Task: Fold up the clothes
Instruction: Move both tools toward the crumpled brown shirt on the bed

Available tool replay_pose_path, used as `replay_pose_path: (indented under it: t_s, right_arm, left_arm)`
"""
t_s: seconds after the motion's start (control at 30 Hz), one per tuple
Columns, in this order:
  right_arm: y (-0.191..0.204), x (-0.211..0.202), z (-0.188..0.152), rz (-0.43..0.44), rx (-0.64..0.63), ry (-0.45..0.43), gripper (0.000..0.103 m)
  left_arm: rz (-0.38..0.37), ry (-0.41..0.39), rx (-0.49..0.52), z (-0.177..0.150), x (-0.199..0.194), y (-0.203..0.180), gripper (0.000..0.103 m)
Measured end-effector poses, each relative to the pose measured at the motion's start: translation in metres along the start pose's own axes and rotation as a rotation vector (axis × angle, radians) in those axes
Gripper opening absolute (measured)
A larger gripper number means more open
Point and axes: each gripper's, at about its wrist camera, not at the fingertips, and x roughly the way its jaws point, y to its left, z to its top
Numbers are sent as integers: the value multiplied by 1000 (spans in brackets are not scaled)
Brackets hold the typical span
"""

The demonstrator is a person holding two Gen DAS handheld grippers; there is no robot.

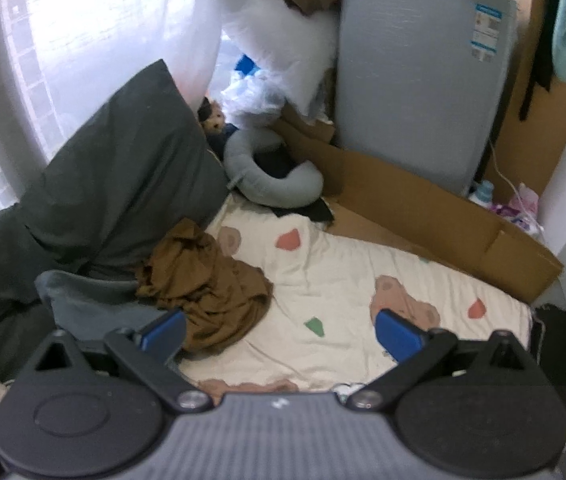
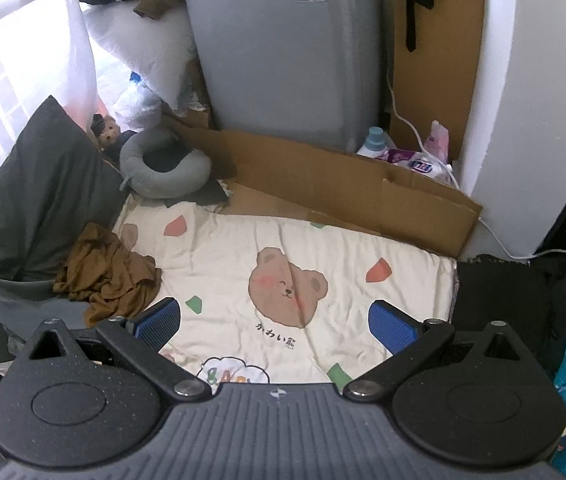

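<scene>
A crumpled brown garment (image 1: pixel 207 284) lies on the left side of a cream bear-print blanket (image 1: pixel 335 280), against a dark grey pillow. It also shows in the right wrist view (image 2: pixel 107 276), on the same blanket (image 2: pixel 243 248). My left gripper (image 1: pixel 281 330) is open and empty, held above the blanket with its left fingertip close to the garment's near edge. My right gripper (image 2: pixel 275 324) is open and empty above the blanket's middle, to the right of the garment.
A dark grey pillow (image 1: pixel 123 176) and a folded grey cloth (image 1: pixel 95 300) lie to the left. A grey neck pillow (image 2: pixel 163 168), flattened cardboard (image 2: pixel 343 200) and a grey appliance (image 2: pixel 291 48) stand behind. Dark clothes (image 2: pixel 523 292) lie at the right.
</scene>
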Motion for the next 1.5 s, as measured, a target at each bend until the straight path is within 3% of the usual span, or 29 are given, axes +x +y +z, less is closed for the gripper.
replay_pose_path:
  t_s: [0.3,0.7,0.93,1.5]
  right_arm:
    - [6,19,20,33,-29,-10,103]
    - [11,70,58,95,-46,-14,103]
    - [8,98,76,107,-78,-18,103]
    - [-9,181,96,185,-82,4,103]
  left_arm:
    - [4,-30,-31,19,23,43,102]
    - [-22,-18,-74,27,86,83,98]
    - [31,3,-104,33,119,105,98]
    - [89,63,-108,8,217,115,93]
